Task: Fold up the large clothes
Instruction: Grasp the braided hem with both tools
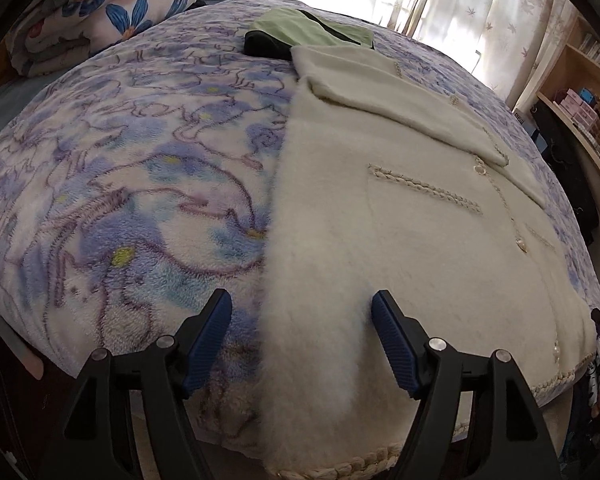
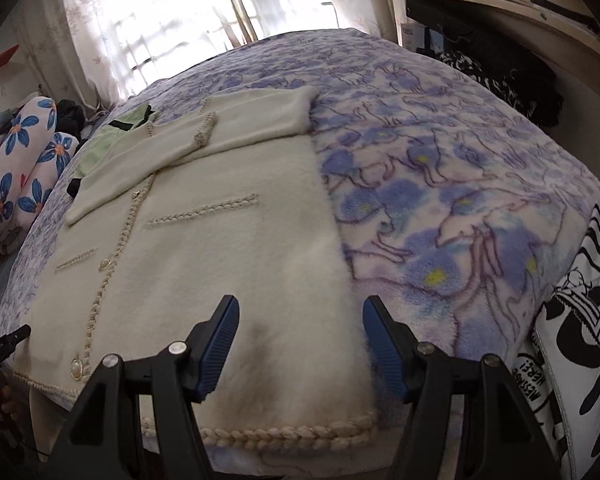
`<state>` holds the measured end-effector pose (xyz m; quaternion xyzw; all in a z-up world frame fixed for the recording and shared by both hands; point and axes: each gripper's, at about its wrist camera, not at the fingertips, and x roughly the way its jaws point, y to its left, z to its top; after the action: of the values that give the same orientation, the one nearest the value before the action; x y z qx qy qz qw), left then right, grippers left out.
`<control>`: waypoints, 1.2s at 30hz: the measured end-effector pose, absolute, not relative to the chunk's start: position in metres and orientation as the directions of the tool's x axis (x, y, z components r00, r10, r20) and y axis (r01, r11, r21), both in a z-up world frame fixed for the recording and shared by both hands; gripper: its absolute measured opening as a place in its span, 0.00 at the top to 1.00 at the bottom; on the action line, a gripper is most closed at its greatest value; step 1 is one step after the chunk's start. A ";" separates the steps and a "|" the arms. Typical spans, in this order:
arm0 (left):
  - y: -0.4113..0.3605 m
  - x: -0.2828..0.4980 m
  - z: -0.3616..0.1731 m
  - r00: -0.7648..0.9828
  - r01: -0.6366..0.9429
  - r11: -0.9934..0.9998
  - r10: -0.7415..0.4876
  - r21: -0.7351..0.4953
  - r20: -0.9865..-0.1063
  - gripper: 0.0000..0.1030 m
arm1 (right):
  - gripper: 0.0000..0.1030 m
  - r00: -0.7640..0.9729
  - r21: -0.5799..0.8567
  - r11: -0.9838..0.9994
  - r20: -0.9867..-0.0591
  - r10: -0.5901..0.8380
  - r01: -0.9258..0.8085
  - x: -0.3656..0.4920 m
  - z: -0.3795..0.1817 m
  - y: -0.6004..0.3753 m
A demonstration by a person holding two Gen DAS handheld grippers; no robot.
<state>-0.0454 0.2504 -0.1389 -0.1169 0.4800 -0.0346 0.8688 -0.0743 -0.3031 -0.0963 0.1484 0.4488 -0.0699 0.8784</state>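
Note:
A fluffy cream cardigan (image 1: pixel 380 208) with braided trim and pearl buttons lies flat on the bed, both sleeves folded across its chest; it also shows in the right wrist view (image 2: pixel 228 248). My left gripper (image 1: pixel 302 312) is open, its jaws straddling the cardigan's left side edge near the hem. My right gripper (image 2: pixel 298 316) is open, its jaws straddling the cardigan's right side edge near the hem. Neither holds any fabric.
The bed is covered by a purple floral blanket (image 1: pixel 120 184). A green and black garment (image 1: pixel 308 32) lies beyond the cardigan's collar. Flowered rolled bedding (image 2: pixel 24 160) sits at the far left. A black-and-white printed cloth (image 2: pixel 580 340) hangs at the right. Shelves (image 1: pixel 580 80) stand by the curtained window.

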 end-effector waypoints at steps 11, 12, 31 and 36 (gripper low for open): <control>0.251 -0.054 -0.139 0.508 -0.007 0.956 -0.250 -0.294 -0.824 0.29 | 0.46 0.538 0.263 0.954 -0.830 0.148 0.142 -0.079 -0.112 -0.300; 0.252 -0.055 -0.139 0.504 0.002 0.953 -0.264 -0.304 -0.823 0.29 | 0.47 0.536 0.267 0.955 -0.829 0.160 0.127 -0.079 -0.112 -0.298; 0.240 -0.060 -0.141 0.472 0.017 0.942 -0.304 -0.336 -0.828 0.47 | 0.48 0.518 0.380 0.922 -0.805 0.289 0.076 -0.070 -0.123 -0.287; 0.241 -0.061 -0.141 0.452 0.006 0.935 -0.318 -0.354 -0.833 0.49 | 0.50 0.517 0.378 0.923 -0.806 0.289 0.075 -0.069 -0.124 -0.287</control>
<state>-0.0611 0.2411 -0.1408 -0.1519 0.5143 -0.0967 0.8385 -0.0687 -0.2873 -0.1238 0.1864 0.4873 0.0629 0.8508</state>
